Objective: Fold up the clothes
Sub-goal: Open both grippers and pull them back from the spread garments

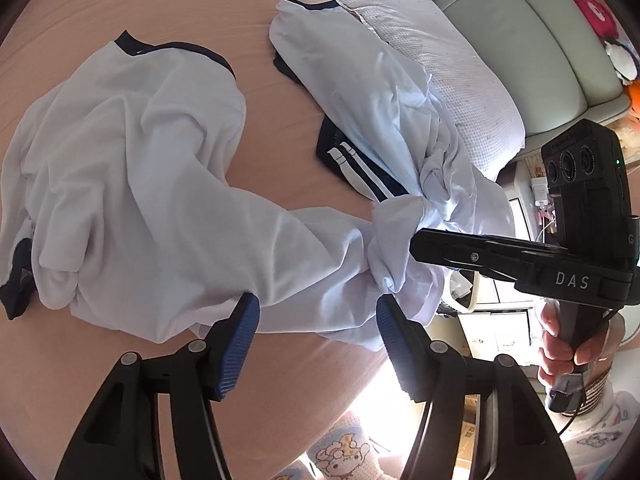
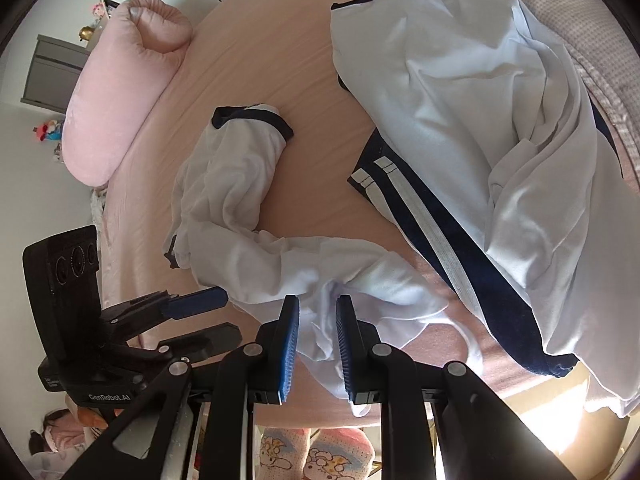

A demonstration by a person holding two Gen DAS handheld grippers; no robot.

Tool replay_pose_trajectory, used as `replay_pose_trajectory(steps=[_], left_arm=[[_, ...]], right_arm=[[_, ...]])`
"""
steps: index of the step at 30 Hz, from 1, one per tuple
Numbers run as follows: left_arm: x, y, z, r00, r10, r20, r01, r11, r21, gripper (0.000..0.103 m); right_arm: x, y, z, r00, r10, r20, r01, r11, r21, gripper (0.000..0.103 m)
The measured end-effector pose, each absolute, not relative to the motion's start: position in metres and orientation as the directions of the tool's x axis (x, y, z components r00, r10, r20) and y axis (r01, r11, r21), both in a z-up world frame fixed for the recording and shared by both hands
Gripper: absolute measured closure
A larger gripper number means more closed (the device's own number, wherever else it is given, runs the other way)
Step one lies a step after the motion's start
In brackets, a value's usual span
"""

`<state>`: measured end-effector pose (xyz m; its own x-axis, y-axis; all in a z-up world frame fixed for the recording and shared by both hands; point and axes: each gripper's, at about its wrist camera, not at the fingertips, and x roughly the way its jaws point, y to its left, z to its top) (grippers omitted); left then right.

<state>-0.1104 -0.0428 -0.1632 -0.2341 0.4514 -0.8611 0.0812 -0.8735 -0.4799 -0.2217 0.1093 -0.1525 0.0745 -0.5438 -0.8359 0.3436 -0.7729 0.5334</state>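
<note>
White shirt [image 1: 132,168]: crumpled on the pink bed [image 1: 280,128], navy collar at the far end, one end drawn out in a twisted rope toward the near edge.
Right tongs [image 2: 317,344]: nearly closed, pinching that white cloth; the left view shows their tip at the bunched knot.
Left tongs [image 1: 316,344]: blue pads standing apart over the hem, apparently gripping nothing, though contact is hard to judge.
Second shirt [image 2: 500,128]: heaped just beside, over navy trousers [image 2: 452,248] with white stripes.
Pink pillow [image 2: 120,92]: at the bed's far left.
</note>
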Motion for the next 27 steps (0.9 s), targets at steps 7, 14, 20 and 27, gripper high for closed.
replay_pose_trajectory(steps=[7,14,20,27], left_arm=[[-0.113,-0.019,-0.17,-0.208,0.4,-0.892,0.042,-0.908,-0.417,0.045],[-0.114,-0.005,-0.151,-0.25,0.339,-0.907,-0.029,-0.939,-0.343,0.045],[-0.121,0.005,-0.152,-0.249,0.347,-0.904,-0.105,-0.938,-0.331,0.045],[-0.124,0.03,-0.166,-0.183,0.367,-0.912,-0.168,-0.926,-0.339,0.045]], right_arm=[[-0.213,0.103,-0.153,0.076,-0.51,-0.857,0.342,-0.794,0.503,0.085],[-0.196,0.129,-0.158,0.071,-0.493,-0.867,0.24,-0.836,0.494,0.085],[-0.181,0.181,-0.168,0.072,-0.502,-0.862,0.096,-0.856,0.507,0.04],[-0.178,0.188,-0.197,0.094,-0.585,-0.805,-0.006,-0.809,0.587,0.039]])
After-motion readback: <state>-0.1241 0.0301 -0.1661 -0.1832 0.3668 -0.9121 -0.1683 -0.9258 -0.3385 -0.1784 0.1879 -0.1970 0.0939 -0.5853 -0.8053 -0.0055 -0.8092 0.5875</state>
